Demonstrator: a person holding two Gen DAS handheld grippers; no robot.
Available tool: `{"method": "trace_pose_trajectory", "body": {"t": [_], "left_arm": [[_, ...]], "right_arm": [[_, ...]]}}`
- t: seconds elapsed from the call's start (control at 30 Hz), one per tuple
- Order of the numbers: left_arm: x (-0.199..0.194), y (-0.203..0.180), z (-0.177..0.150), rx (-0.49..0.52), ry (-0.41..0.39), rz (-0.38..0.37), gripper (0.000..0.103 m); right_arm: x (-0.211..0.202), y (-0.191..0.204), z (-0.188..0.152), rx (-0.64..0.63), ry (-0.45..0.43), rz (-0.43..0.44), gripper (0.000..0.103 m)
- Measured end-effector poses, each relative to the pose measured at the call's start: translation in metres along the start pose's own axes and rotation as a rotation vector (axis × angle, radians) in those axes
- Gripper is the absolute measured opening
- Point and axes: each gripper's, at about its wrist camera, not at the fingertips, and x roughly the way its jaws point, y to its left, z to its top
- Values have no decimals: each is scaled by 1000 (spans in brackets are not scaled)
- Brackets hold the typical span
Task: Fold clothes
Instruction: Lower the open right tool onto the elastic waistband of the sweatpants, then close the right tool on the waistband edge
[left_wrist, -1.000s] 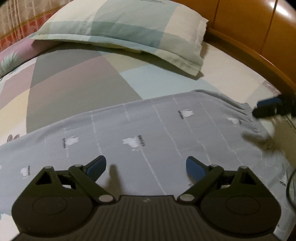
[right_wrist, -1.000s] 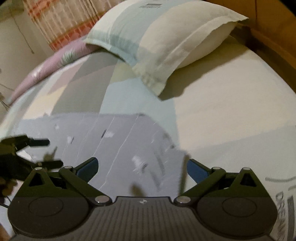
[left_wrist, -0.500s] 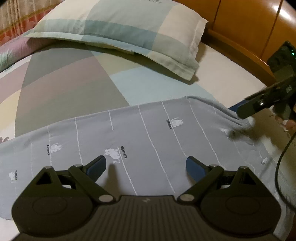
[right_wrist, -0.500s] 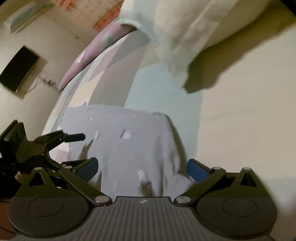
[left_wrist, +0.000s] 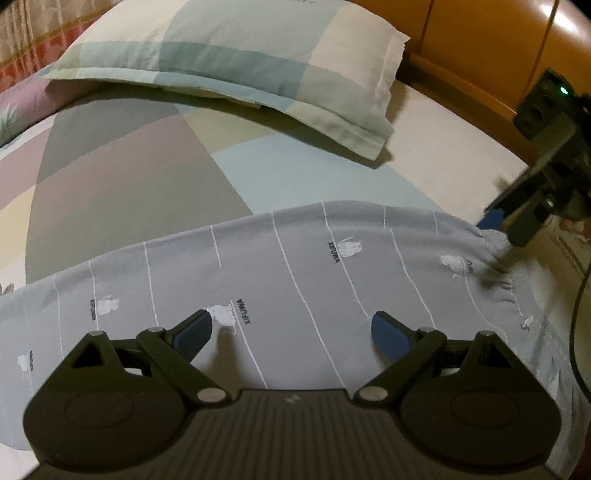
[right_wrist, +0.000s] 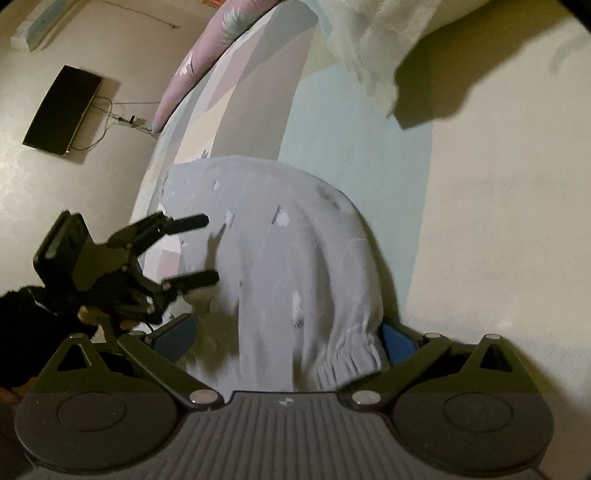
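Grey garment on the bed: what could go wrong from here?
1. The right hand-held gripper straddles the grey garment at its gathered waistband; closing may pinch the bedsheet too.
2. The left hand-held gripper hovers open mid-cloth, so lifting one-sided could skew the fold.

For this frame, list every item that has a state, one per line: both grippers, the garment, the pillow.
Left gripper: open, above the garment, holding nothing.
Right gripper: open, fingers either side of the gathered waistband, not yet closed.
Grey garment with white stripes and small prints: spread flat on the bed, elastic end bunched.
Pastel checked pillow: lying flat at the head of the bed, untouched.
Patchwork bedsheet: smooth.
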Motion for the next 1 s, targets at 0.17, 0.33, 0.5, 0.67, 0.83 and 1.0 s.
{"method": "trace_pose_trajectory", "body": {"t": [0.17,0.33,0.5,0.67,0.83,1.0], "left_arm": [[-1,-3,-1,19,5,-2,93],[-5,-4,-3,39,4,-8,93],[-3,-1,-6,-2,9,-15,93],[2,-3,-5,-34,15,-29,93],[0,-8,-5,11,11,-34,93],[1,-6,-7,0,21,-44,93]], "right_arm": [[16,-2,31,-7,48,41,103],[5,-11,28,21,82,76,103],[1,-22,26,61,30,123,103],[17,-10,45,11,59,94,103],[10,-13,39,-32,41,84,93],[14,-19,43,-15,9,122,92]]}}
